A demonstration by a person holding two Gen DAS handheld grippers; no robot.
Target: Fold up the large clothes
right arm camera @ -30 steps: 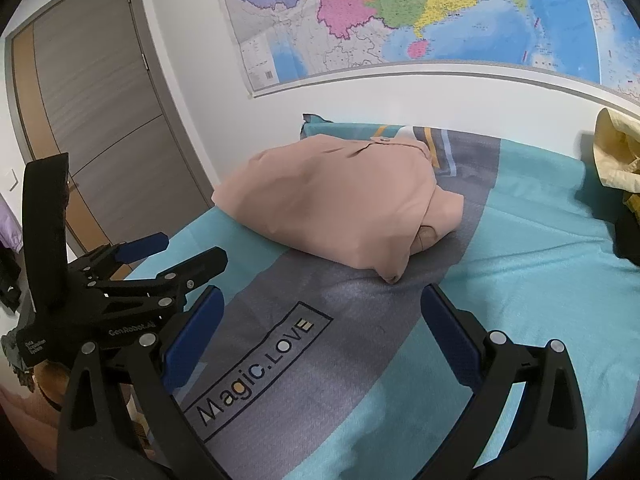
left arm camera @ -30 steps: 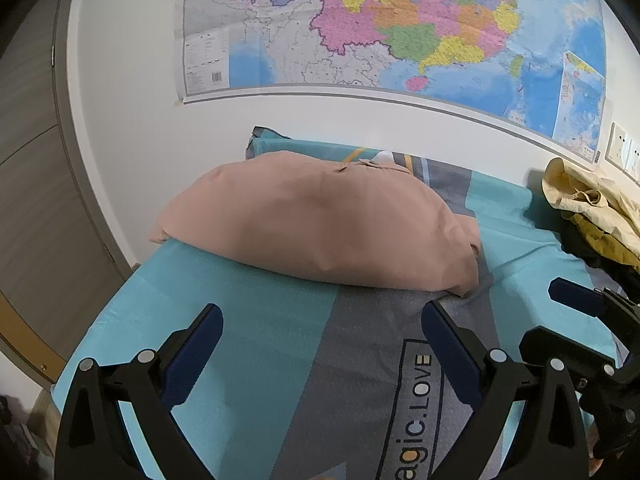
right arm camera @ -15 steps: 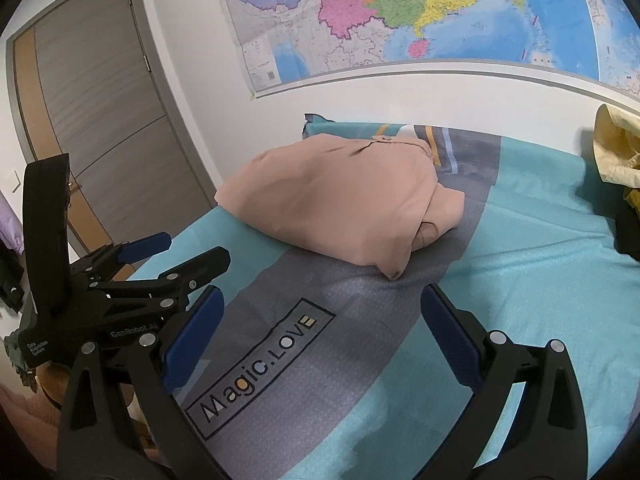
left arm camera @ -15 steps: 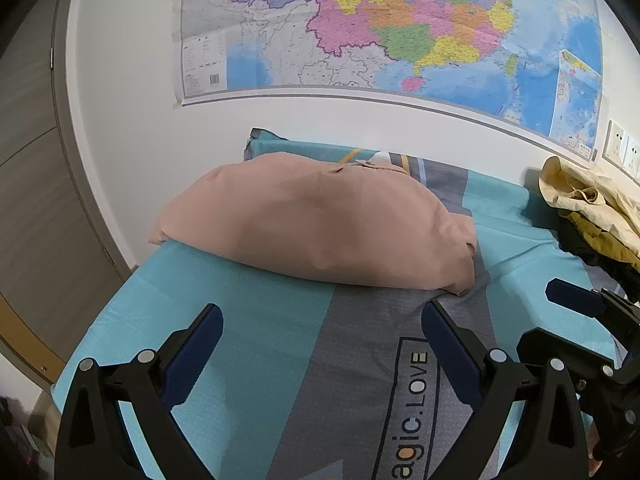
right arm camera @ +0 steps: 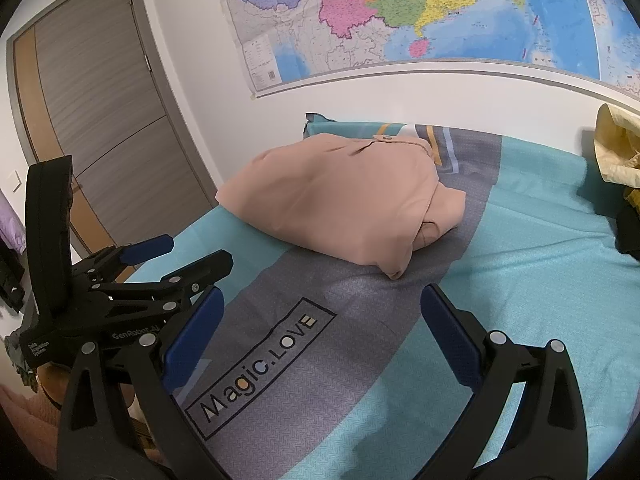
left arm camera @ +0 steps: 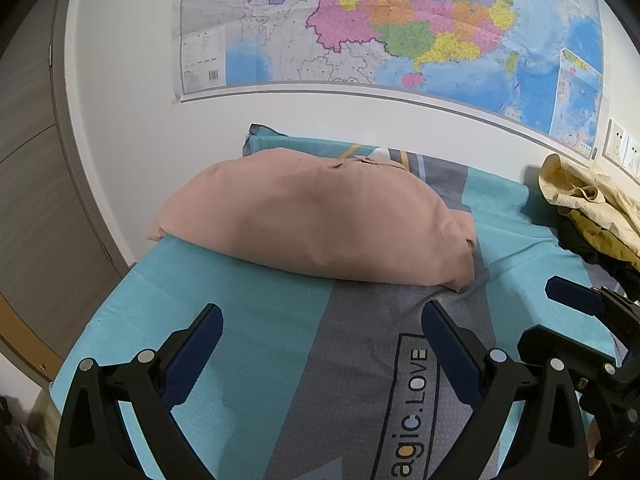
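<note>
**Both claws empty and backed off the folded pink garment**

Your left gripper (left arm camera: 320, 332) hangs with its jaws spread wide and nothing between them, low over the teal and grey bedsheet (left arm camera: 256, 320). Your right gripper (right arm camera: 322, 320) is the same: fingers apart, holding nothing, just beside the left one and pointing at the same spot.

Over the last second almost nothing has shifted. The pink garment (left arm camera: 320, 224) sits a touch further from both cameras than before, so you have eased back slightly, and neither claw has closed or reached. I read that as a finished fold: the garment lies as a compact, rounded bundle near the head of the bed, against the wall under the map (left arm camera: 380, 24), with one loose corner poking toward you at its near right edge and a tucked layer showing on that side in the right wrist view (right arm camera: 436, 216). It is well clear of both grippers.

No container is in view: no basket, box or drawer, so nothing is holding clothes. What you do have is a loose heap of yellow and dark clothing (left arm camera: 592, 208) at the right edge of the bed, apart from the pink bundle. That is likely your next piece if more folding remains; expect it to need spreading out flat first.
</note>
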